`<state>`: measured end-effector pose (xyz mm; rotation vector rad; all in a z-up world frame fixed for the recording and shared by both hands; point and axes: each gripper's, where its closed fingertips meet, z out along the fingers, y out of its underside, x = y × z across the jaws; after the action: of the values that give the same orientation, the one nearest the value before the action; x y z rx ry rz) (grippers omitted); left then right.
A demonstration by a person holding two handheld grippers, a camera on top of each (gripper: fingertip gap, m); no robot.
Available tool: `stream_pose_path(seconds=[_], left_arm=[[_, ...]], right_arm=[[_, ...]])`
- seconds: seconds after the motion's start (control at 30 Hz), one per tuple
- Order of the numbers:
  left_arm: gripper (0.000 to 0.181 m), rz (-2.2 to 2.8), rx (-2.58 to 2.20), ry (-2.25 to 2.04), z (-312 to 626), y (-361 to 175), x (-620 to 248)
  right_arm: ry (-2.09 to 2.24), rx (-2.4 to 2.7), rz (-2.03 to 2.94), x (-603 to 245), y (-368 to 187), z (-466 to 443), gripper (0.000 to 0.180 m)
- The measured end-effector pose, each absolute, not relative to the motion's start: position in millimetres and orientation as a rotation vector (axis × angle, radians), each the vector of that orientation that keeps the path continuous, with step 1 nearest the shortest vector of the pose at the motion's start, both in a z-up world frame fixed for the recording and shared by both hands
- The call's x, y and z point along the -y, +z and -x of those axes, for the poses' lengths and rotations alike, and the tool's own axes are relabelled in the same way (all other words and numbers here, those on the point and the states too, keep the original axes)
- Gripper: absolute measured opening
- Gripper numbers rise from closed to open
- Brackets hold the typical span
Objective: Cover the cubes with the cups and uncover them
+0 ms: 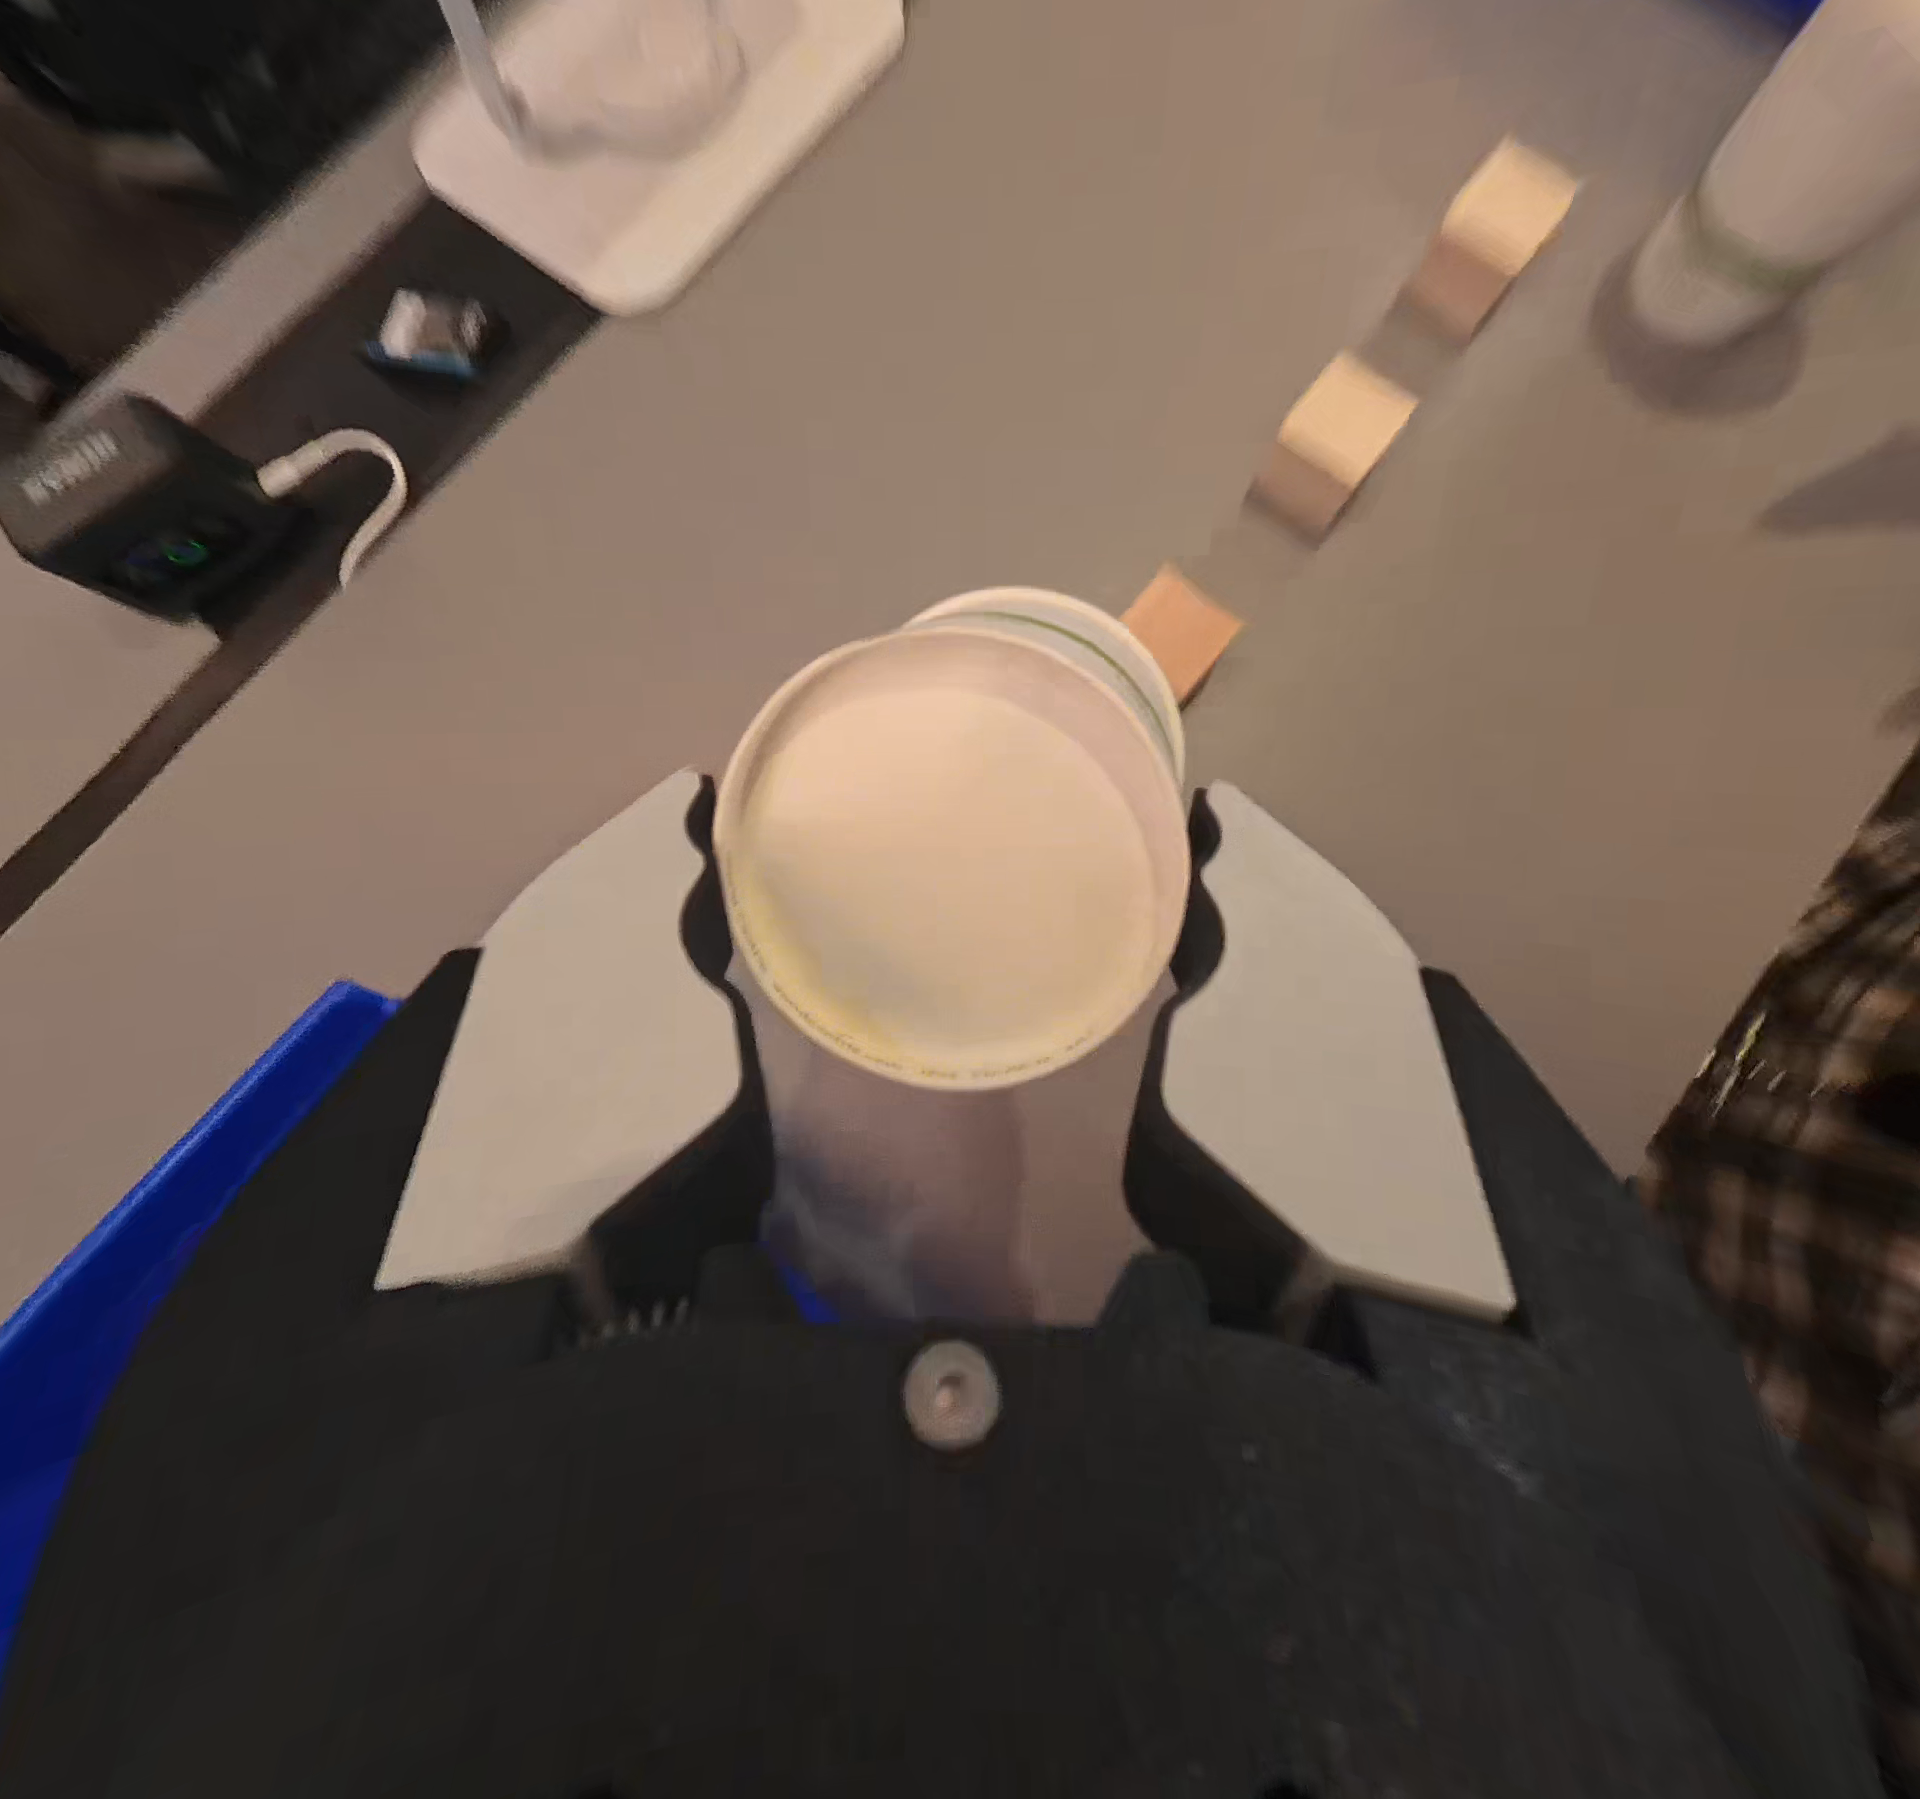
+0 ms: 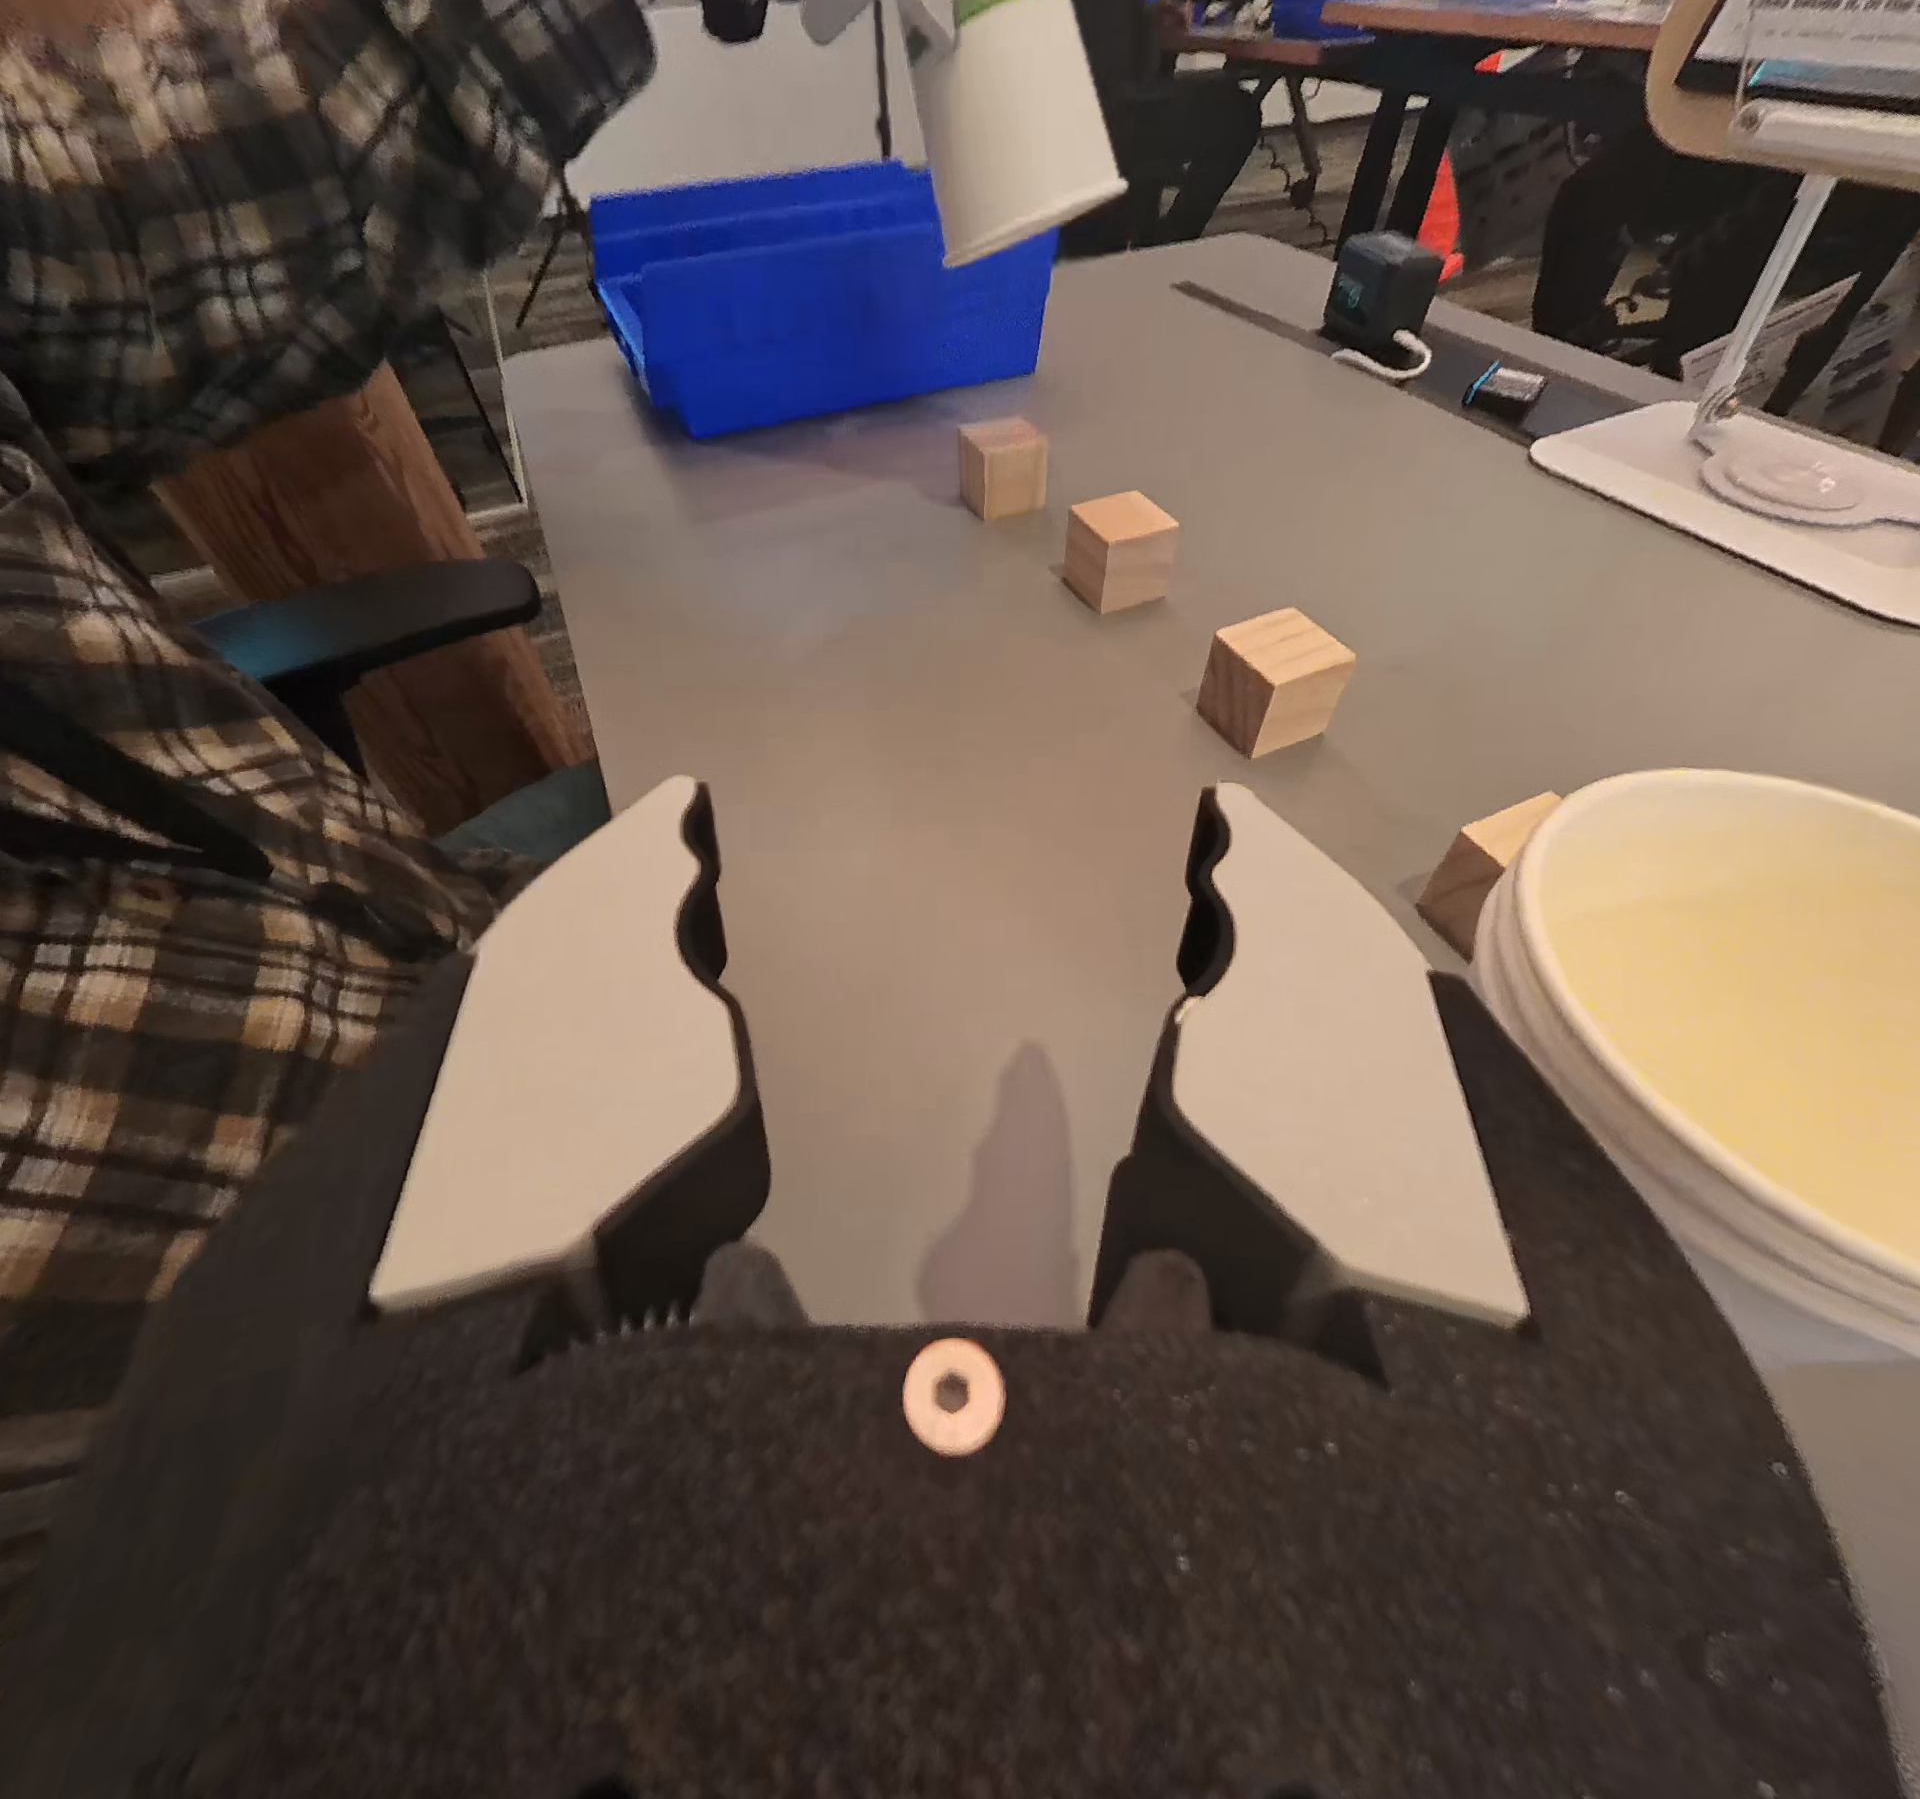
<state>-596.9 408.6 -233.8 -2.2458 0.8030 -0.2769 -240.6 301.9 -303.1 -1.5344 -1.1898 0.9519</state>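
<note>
My left gripper (image 1: 951, 804) is shut on an upside-down white paper cup (image 1: 951, 856) and holds it in the air over the near end of a row of wooden cubes. The nearest cube (image 1: 1184, 627) is half hidden behind the cup; two more cubes (image 1: 1340, 440) (image 1: 1496, 232) lie beyond. In the right wrist view the held cup (image 2: 997, 87) hangs high above the grey table (image 2: 883, 710). My right gripper (image 2: 951, 876) is open and empty, low over the table. Several cubes (image 2: 1120, 549) form a diagonal row to its right; the closest one (image 2: 1486, 861) is partly hidden by a stack of upright cups (image 2: 1714, 1022).
A blue bin (image 2: 821, 305) stands at the table's far end. A white stand base with a clear holder (image 2: 1714, 502) and a black charger with a white cable (image 2: 1382, 295) sit along the right side. A plaid sleeve (image 2: 260, 191) and a chair armrest (image 2: 364, 617) are at the left.
</note>
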Motion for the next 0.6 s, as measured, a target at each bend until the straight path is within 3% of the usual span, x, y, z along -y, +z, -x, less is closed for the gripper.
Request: stream_pose_path(seconds=[0.2, 0.43, 0.6], left_arm=[[0.083, 1.842, -0.494, -0.663, 541.3, -184.1, -393.8], [0.083, 1.500, -0.310, -1.274, 433.3, -203.5, -366.6], [0.083, 1.439, -0.302, -1.457, 389.7, -222.6, -355.5]], right_arm=[[1.140, 1.109, 1.453, -308.0, -276.4, 281.1, 0.083], [1.215, 1.019, 1.345, -326.9, -249.7, 342.4, 0.083], [1.196, 1.015, 1.318, -333.3, -250.1, 355.0, 0.061]])
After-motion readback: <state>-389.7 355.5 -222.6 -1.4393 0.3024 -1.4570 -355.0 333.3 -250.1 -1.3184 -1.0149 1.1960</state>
